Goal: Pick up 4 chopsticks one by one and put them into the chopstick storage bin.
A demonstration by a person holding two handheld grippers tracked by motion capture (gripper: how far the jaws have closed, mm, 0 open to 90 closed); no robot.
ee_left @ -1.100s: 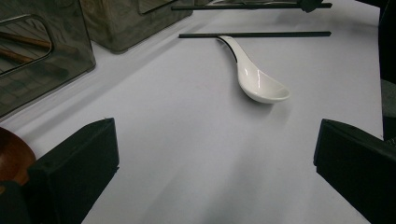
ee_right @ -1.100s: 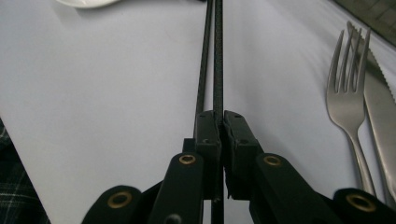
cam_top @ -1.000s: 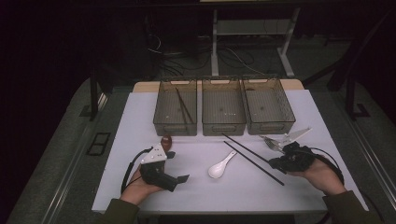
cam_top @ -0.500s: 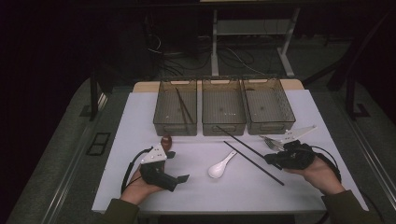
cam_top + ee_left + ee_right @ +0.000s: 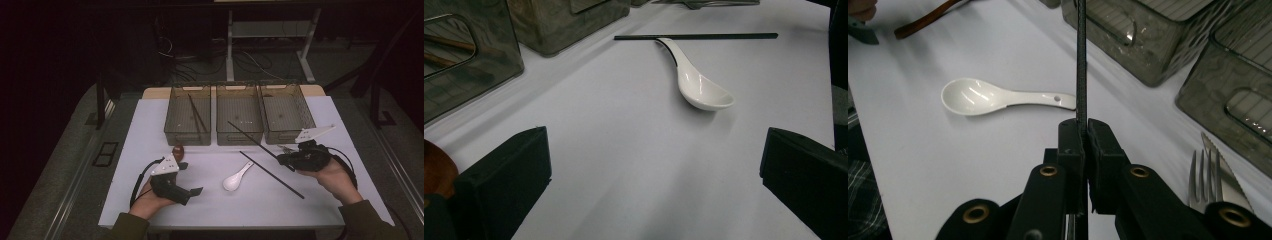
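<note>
My right gripper is shut on the near end of a black chopstick, which slants up and left towards the front of the middle bin. In the right gripper view the chopstick rises straight from between the closed pads. A second black chopstick lies flat on the white table, and a white ceramic spoon lies left of it. My left gripper rests at the front left with its jaws wide apart and nothing between them; it faces the spoon and the lying chopstick.
Three clear bins stand in a row at the back; the left bin holds dark chopsticks, and the right bin stands behind my right hand. A brown wooden spoon lies by the left gripper. A fork and a knife lie beside the right gripper.
The right hand has risen a little with the chopstick, whose far end has lifted off the table and swung towards the middle bin. The left hand has stayed put.
</note>
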